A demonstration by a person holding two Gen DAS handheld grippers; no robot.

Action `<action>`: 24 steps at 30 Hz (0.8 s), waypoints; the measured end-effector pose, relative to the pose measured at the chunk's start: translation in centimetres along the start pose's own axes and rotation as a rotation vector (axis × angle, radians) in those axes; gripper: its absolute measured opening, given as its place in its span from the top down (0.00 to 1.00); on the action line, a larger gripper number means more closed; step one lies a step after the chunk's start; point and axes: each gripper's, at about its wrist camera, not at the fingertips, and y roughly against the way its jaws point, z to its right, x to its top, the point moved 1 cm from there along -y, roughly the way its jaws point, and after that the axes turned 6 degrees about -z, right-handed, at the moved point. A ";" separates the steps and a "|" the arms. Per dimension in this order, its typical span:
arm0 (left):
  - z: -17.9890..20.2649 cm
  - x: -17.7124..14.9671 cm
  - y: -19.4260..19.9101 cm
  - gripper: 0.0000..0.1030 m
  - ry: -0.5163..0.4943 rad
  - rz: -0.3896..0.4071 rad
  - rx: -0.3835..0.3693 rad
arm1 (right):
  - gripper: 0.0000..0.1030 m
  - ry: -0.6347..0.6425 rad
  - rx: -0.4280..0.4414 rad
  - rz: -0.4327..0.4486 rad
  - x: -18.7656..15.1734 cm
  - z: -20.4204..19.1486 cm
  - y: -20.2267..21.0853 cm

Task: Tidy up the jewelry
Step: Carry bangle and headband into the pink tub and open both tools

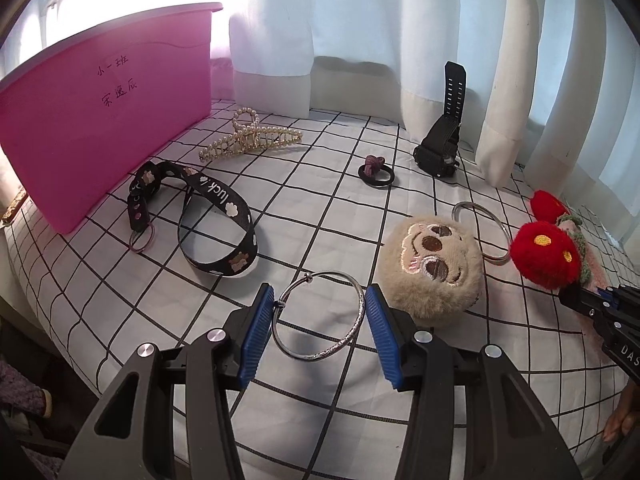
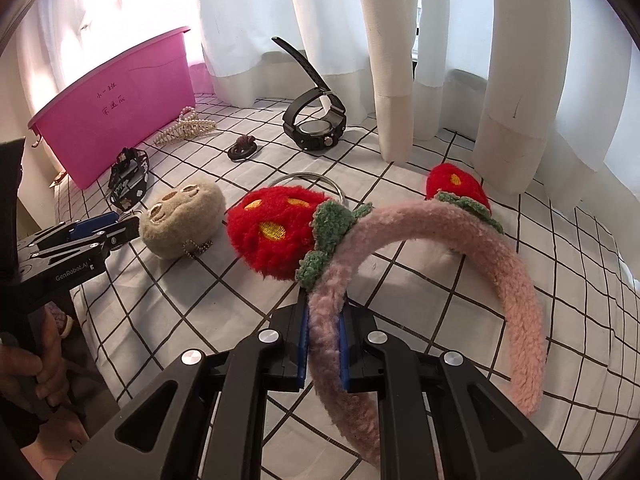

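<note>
We read handwritten characters on the pink bin upper left, "luck" on the black lanyard, "GenRobot.AI" on the left claw. Left claw, angled down, grasps the silver bangle bottom centre, pads touching both sides. Right claw, angled down, is clenched on the pink strawberry headband, centre frame.

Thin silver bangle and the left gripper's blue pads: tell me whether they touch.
Touching. The left wrist view shows the thin silver bangle spanning the left gripper, its rim meeting both blue pads with no gap.
</note>
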 end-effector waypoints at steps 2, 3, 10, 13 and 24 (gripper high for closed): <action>-0.1 0.3 0.7 0.55 0.012 -0.001 -0.004 | 0.89 -0.020 0.030 0.004 0.2 0.1 0.6; -0.1 0.5 1.2 0.55 0.016 0.001 -0.006 | 0.89 -0.032 0.044 0.007 0.4 0.2 1.0; 0.0 2.2 4.2 0.55 0.026 0.030 0.009 | 0.89 -0.014 0.026 0.039 2.2 -0.1 4.0; -0.2 2.8 5.5 0.55 0.040 0.041 0.012 | 0.89 -0.017 0.035 0.056 3.0 -0.1 5.3; -1.1 5.8 12.4 0.55 0.091 0.106 0.035 | 0.89 0.047 0.088 0.142 6.8 -1.5 11.0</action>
